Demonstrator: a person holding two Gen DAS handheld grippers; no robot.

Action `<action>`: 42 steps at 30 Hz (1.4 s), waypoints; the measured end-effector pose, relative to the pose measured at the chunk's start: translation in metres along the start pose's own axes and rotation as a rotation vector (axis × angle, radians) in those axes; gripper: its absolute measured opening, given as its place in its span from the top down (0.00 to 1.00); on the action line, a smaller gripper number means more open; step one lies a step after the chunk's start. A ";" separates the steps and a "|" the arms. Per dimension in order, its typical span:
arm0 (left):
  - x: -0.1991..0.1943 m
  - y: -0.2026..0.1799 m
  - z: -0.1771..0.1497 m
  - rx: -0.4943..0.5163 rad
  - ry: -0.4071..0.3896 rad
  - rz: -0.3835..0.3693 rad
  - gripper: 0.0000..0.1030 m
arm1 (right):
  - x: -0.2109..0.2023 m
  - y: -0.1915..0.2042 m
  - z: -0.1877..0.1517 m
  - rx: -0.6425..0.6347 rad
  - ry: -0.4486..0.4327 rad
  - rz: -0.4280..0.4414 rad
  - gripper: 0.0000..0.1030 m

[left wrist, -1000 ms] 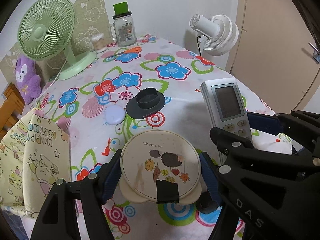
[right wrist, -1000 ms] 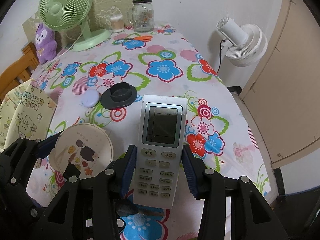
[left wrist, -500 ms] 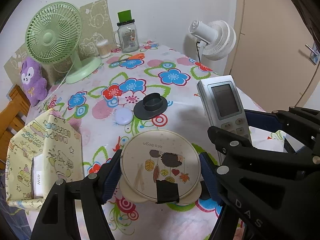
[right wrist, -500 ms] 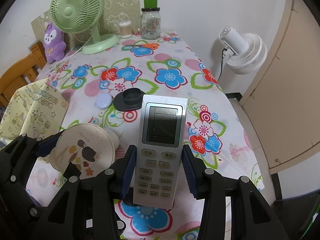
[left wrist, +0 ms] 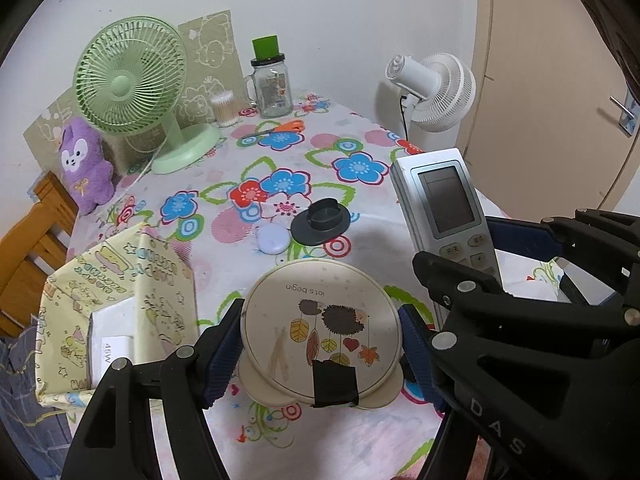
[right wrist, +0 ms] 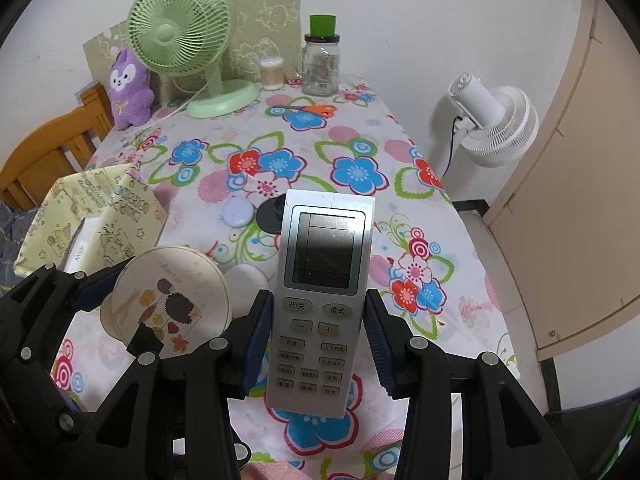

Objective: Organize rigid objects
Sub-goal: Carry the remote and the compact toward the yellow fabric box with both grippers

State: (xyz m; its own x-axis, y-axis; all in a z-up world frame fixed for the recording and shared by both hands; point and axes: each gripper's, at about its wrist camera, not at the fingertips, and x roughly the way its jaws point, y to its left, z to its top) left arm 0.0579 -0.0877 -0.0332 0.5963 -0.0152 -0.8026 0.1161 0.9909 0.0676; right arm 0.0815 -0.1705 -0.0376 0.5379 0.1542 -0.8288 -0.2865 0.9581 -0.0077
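1. Rigid objects are in both grips: the left hand-held gripper (left wrist: 320,350) is closed on a round cream case (left wrist: 320,328) printed with a hedgehog, its blue pads pressed to the case's two sides.
2. The right hand-held gripper (right wrist: 316,340) clamps a grey air-conditioner remote (right wrist: 322,292) across its button section, screen end pointing forward.
3. Both items appear to be held above the near edge of the desk (right wrist: 400,152); how high they ride is hard to judge through the fisheye lens.
4. A lilac pebble-shaped object (left wrist: 273,240) and a black flanged cap (left wrist: 321,221) lie just beside each other near the middle of the floral cloth, not yet collected.
5. At the left edge sits a yellow patterned box (left wrist: 120,300), open on top with something white inside; it looks the likeliest place for sorting, though that is only my reading.
6. Along the far edge stand a green fan (left wrist: 132,80), a glass jar (left wrist: 271,88) and orange scissors (left wrist: 280,127), with a purple plush (left wrist: 84,160) at the far left corner.
7. The step in hand looks like carrying after pickup. The next move calls for bringing each item over its chosen spot, lowering it level, then letting go; the left one should probably go first, since the two tools sit close together and could knock.
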 end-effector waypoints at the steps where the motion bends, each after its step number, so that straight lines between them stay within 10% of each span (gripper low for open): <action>1: 0.000 0.002 0.000 -0.001 0.000 0.001 0.26 | -0.001 0.001 0.001 -0.002 -0.001 0.002 0.53; 42: -0.025 0.133 -0.009 -0.161 0.022 0.067 0.26 | 0.001 0.130 0.058 -0.167 0.023 0.100 0.53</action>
State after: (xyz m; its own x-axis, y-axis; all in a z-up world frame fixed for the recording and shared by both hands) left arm 0.0514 0.0456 -0.0099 0.5804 0.0527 -0.8126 -0.0530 0.9982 0.0268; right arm 0.0906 -0.0314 -0.0074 0.4826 0.2397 -0.8424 -0.4662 0.8846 -0.0153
